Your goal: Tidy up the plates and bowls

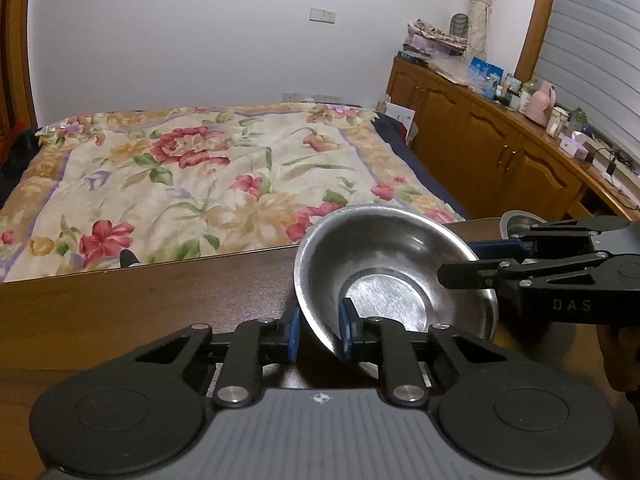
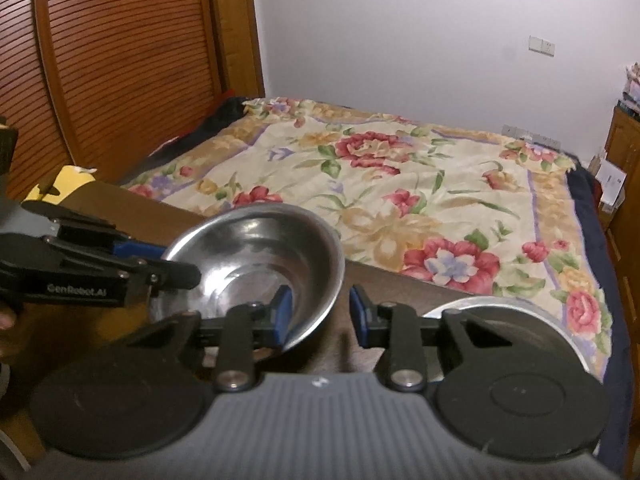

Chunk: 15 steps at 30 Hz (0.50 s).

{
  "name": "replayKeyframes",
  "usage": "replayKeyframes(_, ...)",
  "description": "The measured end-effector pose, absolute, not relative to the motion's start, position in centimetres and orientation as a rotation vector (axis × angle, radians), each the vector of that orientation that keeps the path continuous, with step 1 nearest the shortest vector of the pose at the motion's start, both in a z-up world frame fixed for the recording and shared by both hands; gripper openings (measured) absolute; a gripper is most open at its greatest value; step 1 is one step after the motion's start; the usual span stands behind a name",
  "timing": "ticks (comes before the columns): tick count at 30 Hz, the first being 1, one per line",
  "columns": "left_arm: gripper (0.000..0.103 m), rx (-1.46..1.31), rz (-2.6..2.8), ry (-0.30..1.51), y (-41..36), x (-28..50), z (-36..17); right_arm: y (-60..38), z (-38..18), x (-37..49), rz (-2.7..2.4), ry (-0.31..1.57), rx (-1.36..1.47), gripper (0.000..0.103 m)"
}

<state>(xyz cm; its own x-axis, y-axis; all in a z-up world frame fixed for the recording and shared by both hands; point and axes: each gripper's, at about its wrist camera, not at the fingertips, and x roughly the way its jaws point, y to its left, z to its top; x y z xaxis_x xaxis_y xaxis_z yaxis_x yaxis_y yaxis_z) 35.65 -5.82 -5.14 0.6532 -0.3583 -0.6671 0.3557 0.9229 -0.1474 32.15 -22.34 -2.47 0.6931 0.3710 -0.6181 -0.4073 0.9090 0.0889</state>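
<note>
The left gripper pinches the near left rim of the shiny metal bowl above the brown table. The right gripper is open around the bowl's right rim. A metal plate sits far right.

Bowl sits tilted above the desk, near its far edge. Left claw straddles the bowl's near wall: one finger inside, one outside. Right claw comes in from the bowl's right side, also straddling the rim: left finger inside, right finger outside with a gap. Second dish on the desk right of the bowl, partly hidden by the right claw's body. Bed directly behind the desk. Cabinet runs along the right of the bed, clutter on top.
</note>
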Motion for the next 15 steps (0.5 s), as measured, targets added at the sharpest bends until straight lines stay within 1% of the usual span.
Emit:
replayKeyframes(3,0.020,0.000,-0.397,0.757,-5.7,35.4,-5.0,-22.5,-2.6,32.3,0.449,0.703,-0.014,0.031)
replayKeyframes(5,0.019,-0.003,-0.395,0.753,-5.5,35.2,-4.7,-22.5,-2.7,32.2,0.448,0.708,-0.013,0.029)
replayKeyframes(7,0.018,0.000,-0.396,0.740,-5.4,34.8,-4.1,-22.6,-2.8,32.2,0.446,0.719,-0.001,0.022)
replayKeyframes(8,0.017,0.000,-0.400,0.733,-5.4,34.6,-3.8,-22.7,-2.8,32.1,0.448,0.721,0.006,0.022)
replayKeyframes(10,0.016,0.003,-0.404,0.717,-5.4,34.2,-3.1,-22.9,-2.7,31.9,0.451,0.724,0.019,0.017)
replayKeyframes(15,0.016,0.021,-0.413,0.680,-5.8,33.0,-1.7,-23.4,-1.8,31.2,0.446,0.698,0.043,0.015)
